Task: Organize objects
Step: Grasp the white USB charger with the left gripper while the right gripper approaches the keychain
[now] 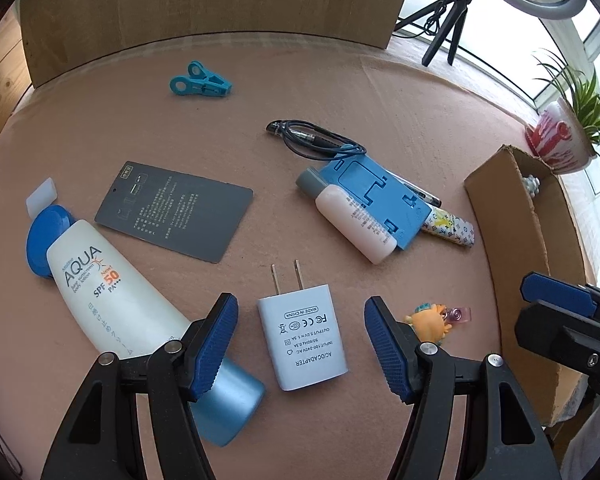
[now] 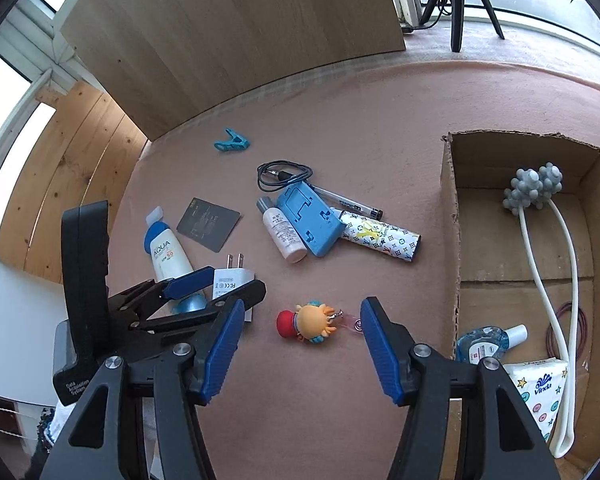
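table (image 1: 380, 92): your pink work surface, everything is spread on it.
cardboard box (image 2: 450, 216): at 3 o'clock on the table, open-topped; a tissue pack (image 2: 540, 396) and a small blue bottle (image 2: 480, 344) lie inside.
sunscreen tube (image 1: 112, 292): at 9 o'clock of your left gripper, its blue end under the left finger.
phone stand (image 1: 380, 200): blue, at 1 o'clock, lying over a pen and beside a small white bottle (image 1: 348, 216).
grey card (image 1: 176, 210): 11 o'clock, flat.
AC adapter (image 1: 304, 336): between your left gripper (image 1: 302, 340) fingers, untouched; jaws spread, holding nothing.
cartoon figure (image 2: 312, 322): between your right gripper (image 2: 302, 340) fingers, untouched; jaws spread, empty.
blue clip (image 1: 200, 82): 12 o'clock, far, alone.
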Action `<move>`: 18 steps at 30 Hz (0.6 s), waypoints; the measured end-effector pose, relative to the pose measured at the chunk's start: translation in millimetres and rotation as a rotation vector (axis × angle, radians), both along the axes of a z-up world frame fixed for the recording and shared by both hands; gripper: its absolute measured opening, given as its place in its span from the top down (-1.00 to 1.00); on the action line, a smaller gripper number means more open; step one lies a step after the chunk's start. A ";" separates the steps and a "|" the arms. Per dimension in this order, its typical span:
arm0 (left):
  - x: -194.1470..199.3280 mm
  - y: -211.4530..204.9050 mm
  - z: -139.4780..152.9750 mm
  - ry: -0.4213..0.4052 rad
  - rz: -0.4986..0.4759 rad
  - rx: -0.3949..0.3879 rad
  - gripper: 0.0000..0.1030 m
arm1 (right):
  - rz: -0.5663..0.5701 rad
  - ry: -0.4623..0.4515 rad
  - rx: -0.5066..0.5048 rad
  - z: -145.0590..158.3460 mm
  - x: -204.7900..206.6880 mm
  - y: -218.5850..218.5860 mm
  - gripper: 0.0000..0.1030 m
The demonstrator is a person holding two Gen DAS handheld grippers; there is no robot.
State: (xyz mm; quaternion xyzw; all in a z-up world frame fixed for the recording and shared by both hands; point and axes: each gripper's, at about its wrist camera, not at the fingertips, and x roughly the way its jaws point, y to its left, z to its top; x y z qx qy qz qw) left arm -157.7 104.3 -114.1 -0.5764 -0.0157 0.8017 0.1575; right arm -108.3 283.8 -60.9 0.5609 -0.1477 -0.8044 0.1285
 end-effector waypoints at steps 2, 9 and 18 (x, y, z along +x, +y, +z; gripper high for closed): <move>2.6 2.3 -1.6 0.003 -0.007 -0.014 -0.34 | -0.010 -0.026 -0.009 -6.0 -4.5 -0.1 -0.10; 9.5 4.1 -3.4 0.042 -0.024 -0.089 -0.14 | -0.058 -0.094 -0.040 -22.3 -12.5 1.9 -0.10; 18.5 -16.7 -1.2 0.047 -0.018 -0.102 0.25 | -0.011 -0.109 0.022 -28.8 -12.4 -18.6 -0.10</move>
